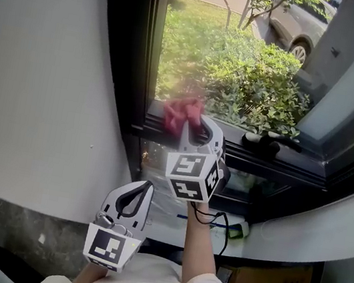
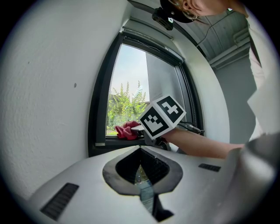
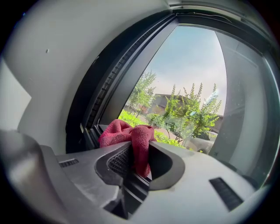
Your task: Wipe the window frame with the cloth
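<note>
Cloth does the work here, so watch how much of it reaches the rail. It is red and bunched into a wad, and it appears to rest on the bottom rail of the window frame, at the left end close to the dark upright.

Your right tongs are clamped on it. One fold hangs down between the jaws, and the bulk swells out past the tips toward the glass.

To wipe well, I judge you should:

- Press the wad down so that cloth, not the hard jaw tips, meets the rail.
- Drag it in one steady pass to the right along the rail.
- Tilt your wrist so the loose bulk leads into the groove, where dirt likely gathers.
- Hold the clamp firm, because only a narrow fold is gripped and a snag on the rail could pull it free.
- Slow down as you near the black fitting lying on the rail further right, and work around it.

Your left tongs hang low beside the white wall, well back from the window. Their jaws are together with nothing in them, apart from the cloth and taking no part in the wipe.
</note>
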`<state>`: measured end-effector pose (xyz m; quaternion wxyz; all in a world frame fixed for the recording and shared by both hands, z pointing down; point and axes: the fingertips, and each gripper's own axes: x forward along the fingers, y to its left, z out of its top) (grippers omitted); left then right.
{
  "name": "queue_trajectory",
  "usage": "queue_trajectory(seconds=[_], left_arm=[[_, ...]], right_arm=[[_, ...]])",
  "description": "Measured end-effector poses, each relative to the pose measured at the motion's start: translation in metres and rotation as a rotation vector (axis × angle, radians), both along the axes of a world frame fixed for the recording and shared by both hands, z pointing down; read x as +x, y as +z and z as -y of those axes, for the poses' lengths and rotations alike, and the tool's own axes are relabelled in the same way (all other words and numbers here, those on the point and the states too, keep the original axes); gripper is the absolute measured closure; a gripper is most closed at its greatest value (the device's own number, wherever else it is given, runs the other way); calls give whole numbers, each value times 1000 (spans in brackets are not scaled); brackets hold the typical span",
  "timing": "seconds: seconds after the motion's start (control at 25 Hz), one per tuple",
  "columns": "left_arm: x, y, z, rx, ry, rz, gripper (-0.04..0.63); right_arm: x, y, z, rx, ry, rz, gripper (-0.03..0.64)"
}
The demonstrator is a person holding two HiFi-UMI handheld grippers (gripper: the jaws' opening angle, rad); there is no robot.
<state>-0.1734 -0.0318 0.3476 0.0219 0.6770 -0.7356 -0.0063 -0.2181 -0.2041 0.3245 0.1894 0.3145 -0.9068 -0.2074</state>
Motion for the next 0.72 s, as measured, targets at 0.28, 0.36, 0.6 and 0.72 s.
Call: queue_trajectory(seconds=[0.28,0.36,0.6,0.72], left_arm=[[1,1,0,-3,9,3,588],[1,0,0,2,8,0,588],[0,0,0,3,10,1,588],[1,0,0,2,11,2,588]], right_arm=[[5,0,3,-1,15,3,526],[5,0,3,-1,16,1,526],[6,1,3,-3,17,-1,526],[7,0,4,-2,19,-2,526]])
